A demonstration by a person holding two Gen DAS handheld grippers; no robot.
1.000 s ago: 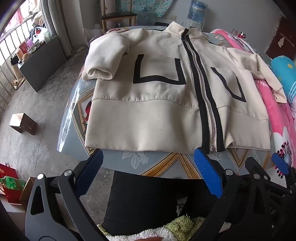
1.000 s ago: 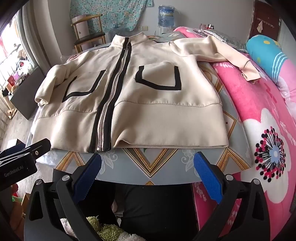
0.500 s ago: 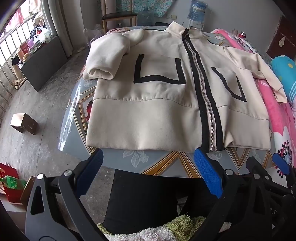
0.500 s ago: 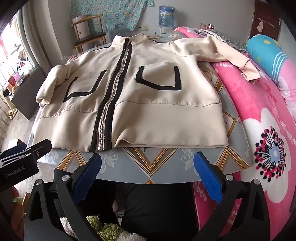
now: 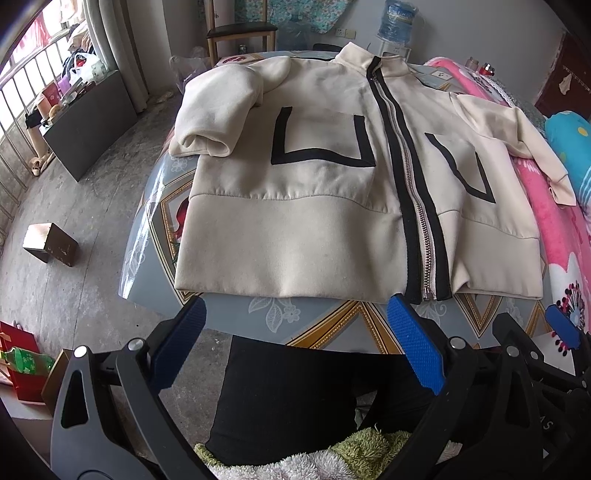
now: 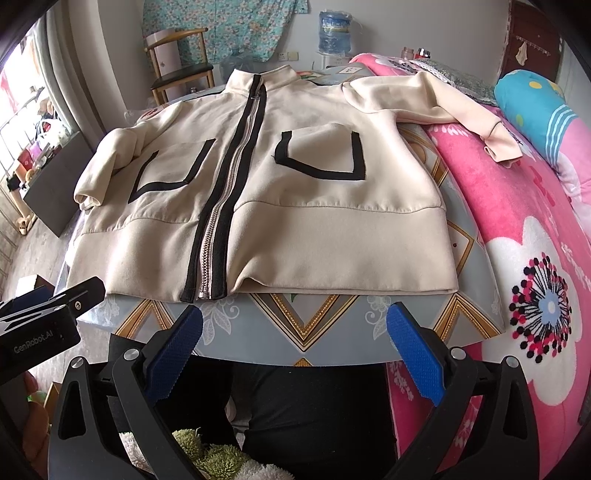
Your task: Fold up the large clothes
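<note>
Jacket (image 5: 295,236): cream, with black trim and a closed metal zipper (image 5: 417,206); lies flat, front up, on the bench (image 5: 280,317), collar at the far end, hem along the near edge.
Pockets: two patch pockets outlined in black, one on each side of the zipper (image 6: 321,155).
Left sleeve (image 5: 214,114): folded back on itself, bunched at the jacket's far left corner, cuff opening facing the near side.
Right sleeve (image 6: 443,107): stretched out sideways, off the bench and onto the pink blanket (image 6: 535,229); cuff resting on the blanket.
Bench: covered by a glossy grey cloth with gold diamond pattern; a strip of it shows bare between hem and near edge.
Left tool (image 5: 295,347): fingers spread wide, nothing between them; hovers just short of the hem, over the bench edge, left of the zipper's end.
Right tool (image 6: 295,343): fingers spread wide, holding nothing; hovers just short of the hem, right of the zipper's end.
Person: black-clothed legs visible below both tools, with a green-and-white fuzzy item at the bottom edge.
Surroundings: wooden chair (image 6: 181,70) and water bottle (image 6: 334,31) beyond the bench; small box (image 5: 50,243) on the concrete floor, left.
</note>
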